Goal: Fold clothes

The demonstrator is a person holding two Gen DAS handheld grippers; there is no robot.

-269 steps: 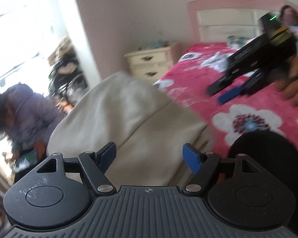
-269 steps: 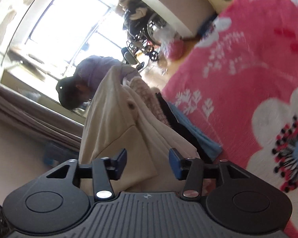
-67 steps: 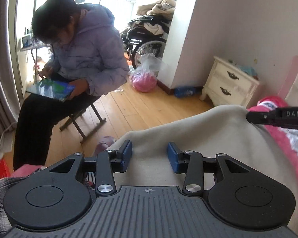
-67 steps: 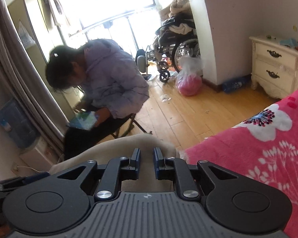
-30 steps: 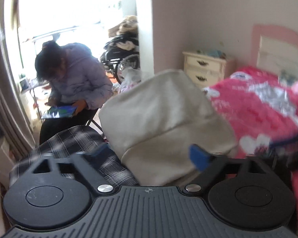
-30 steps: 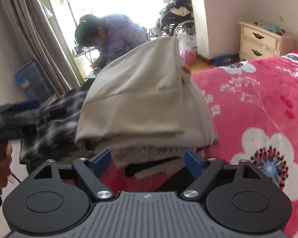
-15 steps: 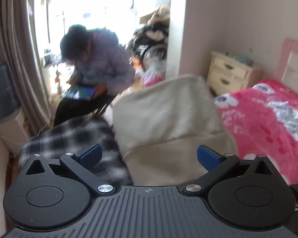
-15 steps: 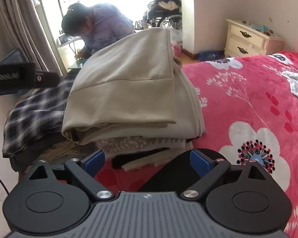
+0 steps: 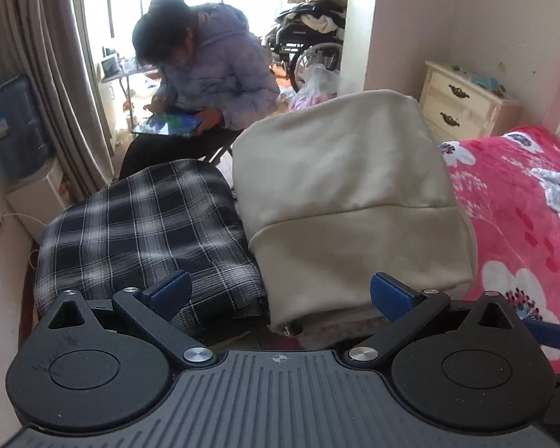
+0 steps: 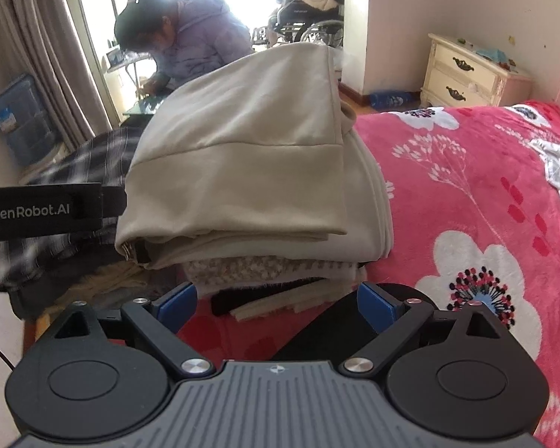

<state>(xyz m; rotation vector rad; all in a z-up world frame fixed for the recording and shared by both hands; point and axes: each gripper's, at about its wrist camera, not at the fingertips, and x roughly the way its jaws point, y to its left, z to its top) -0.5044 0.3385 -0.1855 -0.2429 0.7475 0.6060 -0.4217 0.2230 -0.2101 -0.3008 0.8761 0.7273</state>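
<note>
Your left gripper (image 9: 280, 295) has its jaws wide apart and holds nothing; your right gripper (image 10: 277, 300) is the same, jaws spread and empty. Just in front of both lies the folded beige garment (image 10: 242, 156), on top of a stack of folded clothes (image 10: 276, 272) at the corner of the bed; under it you see a knitted layer and a dark layer. The stack rests on the pink flowered blanket (image 10: 466, 194), which covers the bed. Beside the stack, toward the bed's edge, lies a folded plaid garment (image 9: 142, 224), touching the beige one. On the far side of the blanket is a crumpled grey cloth (image 9: 558, 190). Beyond the bed a seated person (image 9: 205, 71) holds a tablet (image 9: 168, 125); a cream nightstand (image 10: 466, 74) stands by the wall.
</note>
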